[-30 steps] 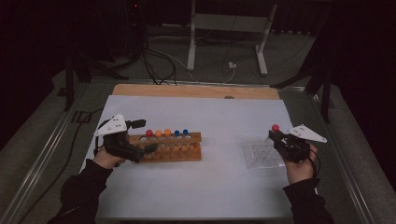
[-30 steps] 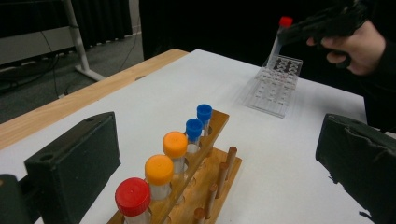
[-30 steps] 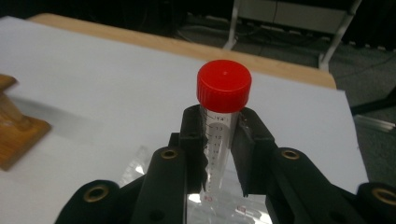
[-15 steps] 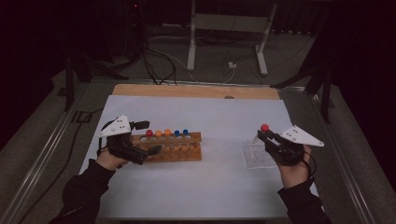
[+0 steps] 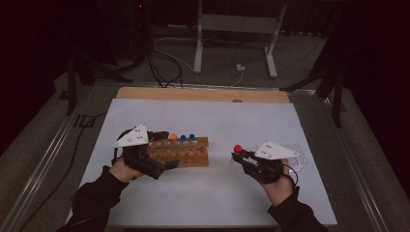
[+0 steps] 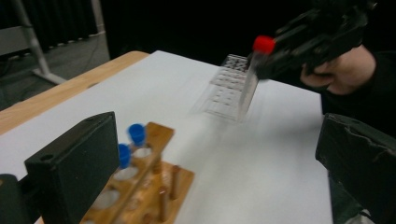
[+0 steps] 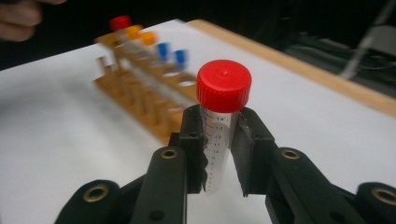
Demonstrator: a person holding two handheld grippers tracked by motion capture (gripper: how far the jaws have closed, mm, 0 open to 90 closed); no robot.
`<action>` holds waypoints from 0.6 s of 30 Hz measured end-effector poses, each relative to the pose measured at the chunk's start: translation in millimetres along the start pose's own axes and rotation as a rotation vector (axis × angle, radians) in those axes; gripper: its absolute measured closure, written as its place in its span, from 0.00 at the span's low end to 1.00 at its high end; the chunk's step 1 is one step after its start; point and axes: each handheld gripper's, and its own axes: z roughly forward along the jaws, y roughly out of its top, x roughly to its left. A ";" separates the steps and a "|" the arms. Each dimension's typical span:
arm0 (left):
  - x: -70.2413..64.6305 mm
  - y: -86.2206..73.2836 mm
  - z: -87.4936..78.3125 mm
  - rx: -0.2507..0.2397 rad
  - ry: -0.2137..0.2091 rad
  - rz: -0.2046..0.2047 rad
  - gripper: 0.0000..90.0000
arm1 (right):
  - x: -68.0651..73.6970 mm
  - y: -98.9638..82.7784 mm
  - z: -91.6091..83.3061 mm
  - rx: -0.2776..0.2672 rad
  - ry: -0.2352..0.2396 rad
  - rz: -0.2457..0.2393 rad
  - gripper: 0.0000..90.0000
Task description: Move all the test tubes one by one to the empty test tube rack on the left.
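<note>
My right gripper (image 7: 218, 154) is clamped on the red-capped tube (image 7: 221, 116), upright above the white mat (image 5: 232, 203), at 3 o'clock of the wooden rack (image 5: 181, 153); my left gripper (image 6: 219, 158) stands wide open over the rack's end.

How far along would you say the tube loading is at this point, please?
Done: the wooden rack already holds red, orange and blue capped tubes. In hand: the right gripper is shut on a red-capped tube, lifted between the clear tray and the rack. Left: seating it; the left gripper sits open at the rack's end.
</note>
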 end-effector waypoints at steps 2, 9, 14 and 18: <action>-5.2 0.7 5.0 0.004 -0.015 0.009 0.01 | 7.0 -0.6 6.1 0.011 0.034 -0.006 0.83; -20.5 0.6 21.7 0.016 -0.073 0.027 0.04 | 30.5 0.0 23.3 0.046 0.139 -0.042 0.83; -30.4 -0.9 31.8 0.005 -0.098 0.040 0.17 | 42.4 1.8 31.2 0.058 0.188 -0.054 0.83; -36.3 -2.1 40.7 0.011 -0.104 0.046 0.26 | 48.6 2.1 35.5 0.067 0.213 -0.060 0.83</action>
